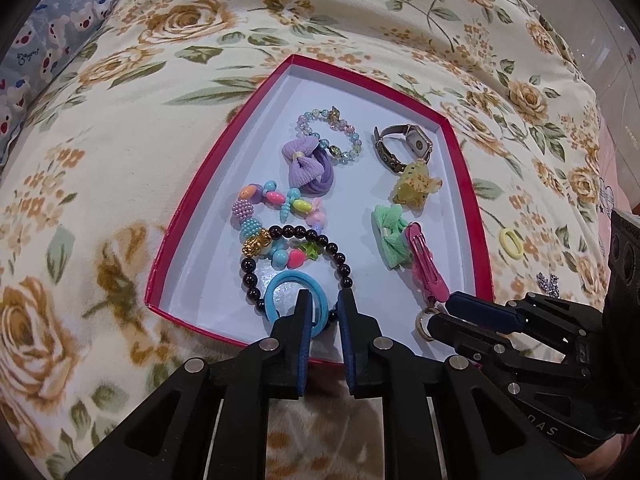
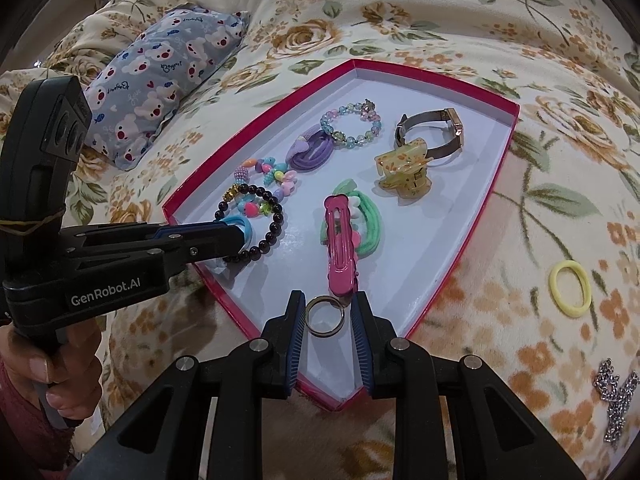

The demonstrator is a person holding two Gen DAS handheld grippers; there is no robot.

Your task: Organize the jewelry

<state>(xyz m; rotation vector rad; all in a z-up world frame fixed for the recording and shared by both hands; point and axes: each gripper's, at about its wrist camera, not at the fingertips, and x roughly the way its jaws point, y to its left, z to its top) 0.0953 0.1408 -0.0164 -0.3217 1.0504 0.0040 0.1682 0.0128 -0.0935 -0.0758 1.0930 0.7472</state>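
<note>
ring [image 2: 325, 316] between right gripper [image 2: 325, 318] fingers | inside red box [image 2: 456, 268]

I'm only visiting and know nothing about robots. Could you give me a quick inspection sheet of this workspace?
Surface: floral blanket.
Job's things: red tray holds bracelets, hair ties, watch, claw clip, pink clip.
Clutter: yellow hair tie and silver chain lie outside the tray.
Grippers: left gripper open around blue hair tie; right gripper straddles key ring, contact unclear.
Cables: nothing seen.
Surroundings: bear-print pillow.
</note>
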